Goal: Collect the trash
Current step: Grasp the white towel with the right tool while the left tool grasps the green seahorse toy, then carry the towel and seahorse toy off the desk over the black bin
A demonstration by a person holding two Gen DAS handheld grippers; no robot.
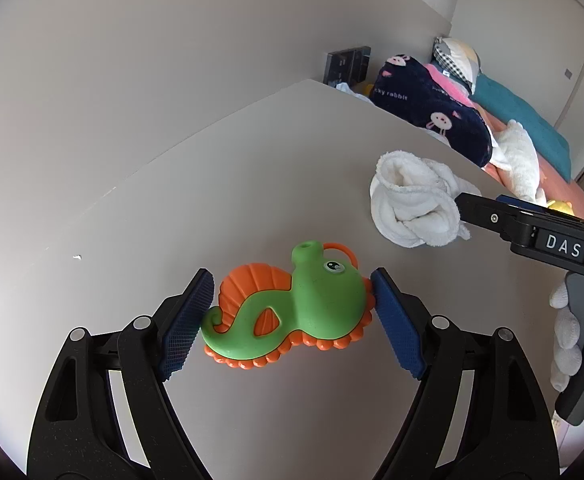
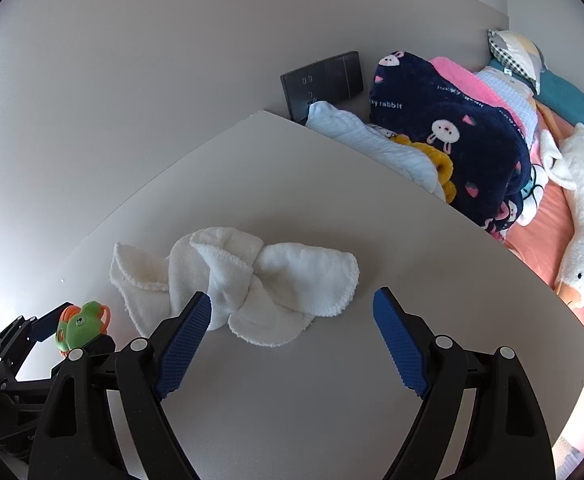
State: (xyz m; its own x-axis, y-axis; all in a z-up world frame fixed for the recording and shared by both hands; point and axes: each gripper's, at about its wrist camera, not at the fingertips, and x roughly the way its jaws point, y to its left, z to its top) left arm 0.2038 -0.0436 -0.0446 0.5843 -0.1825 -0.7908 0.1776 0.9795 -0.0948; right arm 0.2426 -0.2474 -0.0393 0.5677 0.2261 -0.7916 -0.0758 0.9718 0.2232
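A green and orange seahorse toy (image 1: 316,300) sits between the blue pads of my left gripper (image 1: 292,276), which press on its tail and head; the gripper is shut on it just over the pale table (image 1: 251,160). The right wrist view shows the same toy (image 2: 81,324) in that gripper at the lower left. A crumpled white towel (image 2: 251,276) lies on the table. My right gripper (image 2: 292,298) hovers open just in front of it, its left pad overlapping the cloth's edge and nothing between the fingers. In the left wrist view its finger (image 1: 476,208) reaches the towel (image 1: 408,204).
Beyond the table's far right edge lies a bed with a navy rabbit blanket (image 2: 452,132), a pale blue cloth (image 2: 372,144) and a white plush goose (image 2: 580,208). A dark socket panel (image 2: 324,80) is on the wall. A white-gloved hand (image 1: 568,328) holds the right gripper.
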